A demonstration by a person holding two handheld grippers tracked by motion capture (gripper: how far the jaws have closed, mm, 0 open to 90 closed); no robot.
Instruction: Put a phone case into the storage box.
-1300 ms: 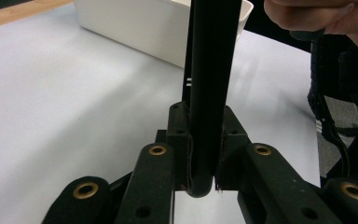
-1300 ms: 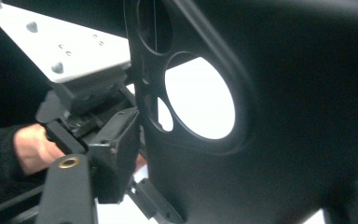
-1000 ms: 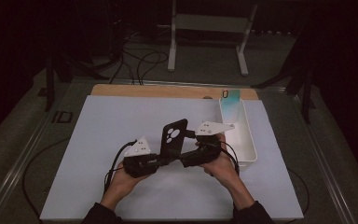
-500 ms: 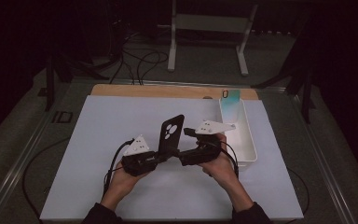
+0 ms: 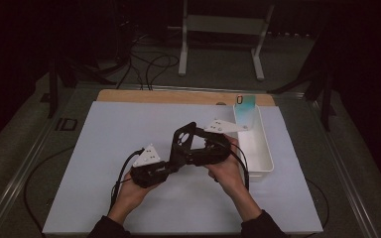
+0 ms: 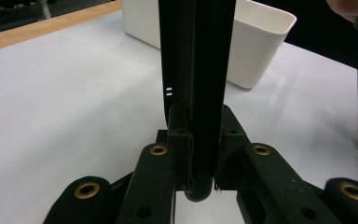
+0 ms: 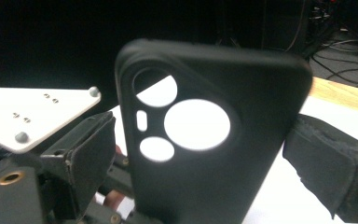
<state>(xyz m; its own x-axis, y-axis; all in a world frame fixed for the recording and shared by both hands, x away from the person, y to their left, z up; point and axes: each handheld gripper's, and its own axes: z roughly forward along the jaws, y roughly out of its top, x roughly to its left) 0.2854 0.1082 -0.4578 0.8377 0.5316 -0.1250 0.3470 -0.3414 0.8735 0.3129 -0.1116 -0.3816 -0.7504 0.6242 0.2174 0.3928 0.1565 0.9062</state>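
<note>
A black phone case with round camera cut-outs is held above the white table top. My left gripper is shut on its lower end. In the left gripper view the case stands edge-on, pinched between the jaws of the left gripper. My right gripper comes in from the right. In the right gripper view the back of the case stands between the two pads of the right gripper, which is open, with a thin gap showing at the left pad.
A white rectangular bin stands to the right of the hands and also appears behind the case, as the bin. A teal card leans at its far end. A wooden strip edges the back of the table.
The case has stayed between both grippers, changing its tilt a little. The right gripper has edged slightly left, closer around it. The left hand has barely moved.
</note>
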